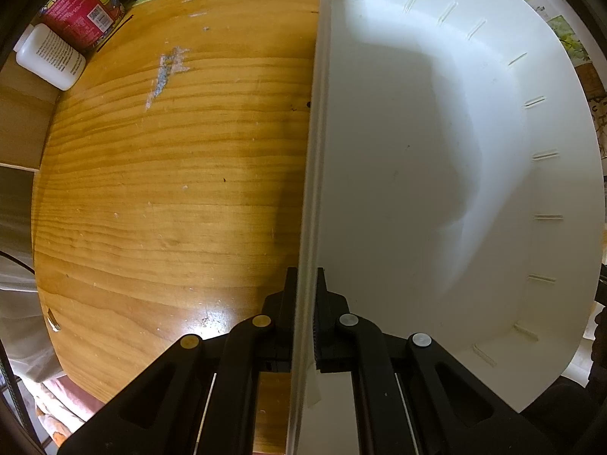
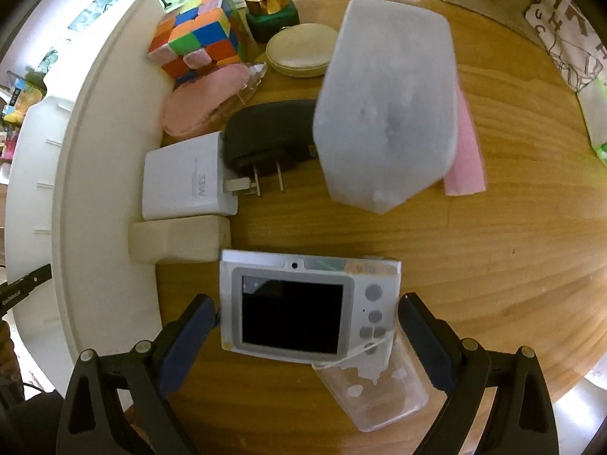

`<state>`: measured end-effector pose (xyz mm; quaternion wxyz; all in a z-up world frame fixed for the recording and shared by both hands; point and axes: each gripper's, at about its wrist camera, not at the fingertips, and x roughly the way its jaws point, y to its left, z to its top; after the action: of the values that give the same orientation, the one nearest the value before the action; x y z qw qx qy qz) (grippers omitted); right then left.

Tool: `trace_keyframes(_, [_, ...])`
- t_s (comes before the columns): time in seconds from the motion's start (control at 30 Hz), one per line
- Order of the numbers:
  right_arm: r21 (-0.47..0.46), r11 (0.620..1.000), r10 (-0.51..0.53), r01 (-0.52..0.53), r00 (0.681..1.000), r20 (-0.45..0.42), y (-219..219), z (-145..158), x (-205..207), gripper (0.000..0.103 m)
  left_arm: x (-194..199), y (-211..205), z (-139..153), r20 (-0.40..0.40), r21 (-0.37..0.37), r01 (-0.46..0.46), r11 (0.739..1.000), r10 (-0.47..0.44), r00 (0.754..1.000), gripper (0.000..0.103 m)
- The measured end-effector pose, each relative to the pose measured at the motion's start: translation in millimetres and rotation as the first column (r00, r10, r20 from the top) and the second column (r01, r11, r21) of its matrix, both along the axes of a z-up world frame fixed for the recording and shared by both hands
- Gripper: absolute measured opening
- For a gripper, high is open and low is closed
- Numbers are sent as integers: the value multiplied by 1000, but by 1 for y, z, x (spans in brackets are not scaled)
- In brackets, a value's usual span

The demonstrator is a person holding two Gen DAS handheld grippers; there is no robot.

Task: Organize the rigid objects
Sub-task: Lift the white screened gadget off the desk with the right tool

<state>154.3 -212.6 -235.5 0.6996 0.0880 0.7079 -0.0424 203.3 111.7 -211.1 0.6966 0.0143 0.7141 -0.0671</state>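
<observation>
In the left wrist view my left gripper [image 1: 305,271] is shut on the upright wall of a white plastic bin [image 1: 417,151], one finger on each side of the rim; nothing shows inside the bin. In the right wrist view my right gripper [image 2: 309,303] hangs open over a silver compact camera [image 2: 303,307], which lies screen up on the wooden table [image 2: 493,246]. Its pads straddle the camera's short sides with a thin gap. The camera partly overlies a clear plastic case [image 2: 375,390]. The bin's rim [image 2: 98,189] curves along the left.
Beside the bin lie a cream block [image 2: 178,242], a white charger [image 2: 186,182], a black plug adapter [image 2: 265,132], a pink wrapped item [image 2: 205,106], a colour cube [image 2: 197,34], a green jar [image 2: 269,3] and a beige round case [image 2: 299,55]. A translucent box [image 2: 387,106] stands behind the camera.
</observation>
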Motion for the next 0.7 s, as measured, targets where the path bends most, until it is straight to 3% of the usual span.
trace_keyframes(0.4, [-34, 999, 24, -25, 999, -25, 16, -8, -2, 94, 0, 1, -4, -10, 5, 2, 1000, -2, 1000, 5])
trace_keyframes(0.7, [-20, 999, 25, -25, 1000, -17, -1, -4, 3, 95, -1, -1, -6, -9, 13, 12, 1000, -11, 1000, 6])
